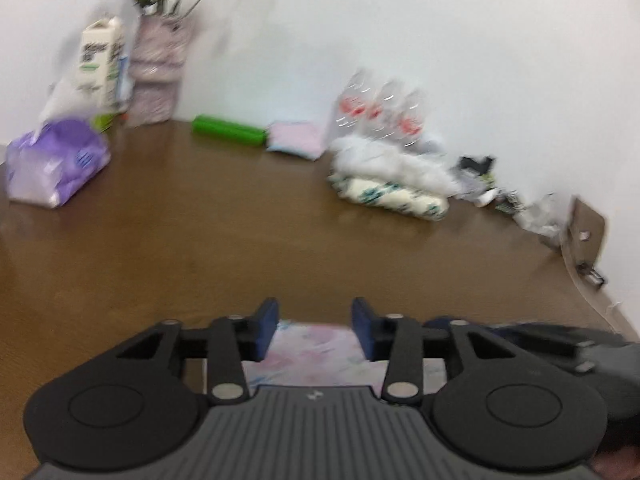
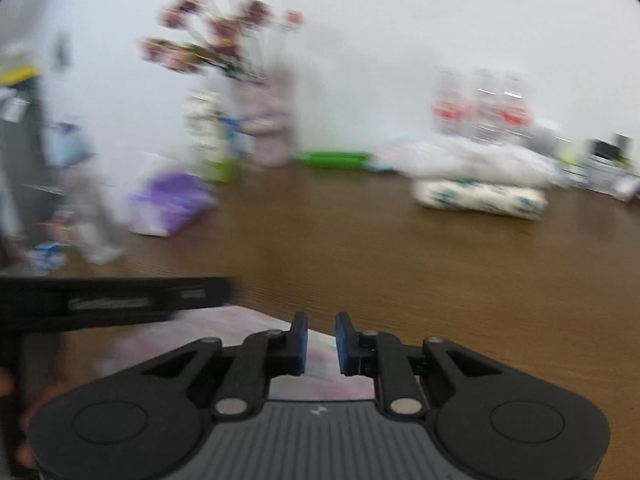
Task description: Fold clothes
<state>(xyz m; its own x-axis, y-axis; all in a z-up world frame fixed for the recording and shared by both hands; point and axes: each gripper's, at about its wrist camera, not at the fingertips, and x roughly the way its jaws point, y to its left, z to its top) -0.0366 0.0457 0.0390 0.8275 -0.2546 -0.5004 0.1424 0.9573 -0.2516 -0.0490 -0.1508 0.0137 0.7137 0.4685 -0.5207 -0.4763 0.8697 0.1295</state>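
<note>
Left gripper: blue-padded fingers spread wide, released, with nothing between them. Directly beneath and between them lies the pastel pink-and-white garment, flat on the brown wooden surface; whether the pads touch the cloth cannot be told. Right gripper: fingers parted by a narrow gap, with nothing visibly between them, poised over the far edge of the same garment, whose corner ends just ahead of the tips. The left gripper's black body enters the right wrist view from the left, close alongside. Both tools point level and forward toward the white wall.

Ahead of the fingers, a broad stretch of surface is bare. Clutter lines the far edge only: purple tissue pack, white carton, flower vase, green roll, pink folded cloth, bottle pack, and rolled patterned cloths. The surface's right edge curves past a metal bracket. Both views are motion-blurred.
</note>
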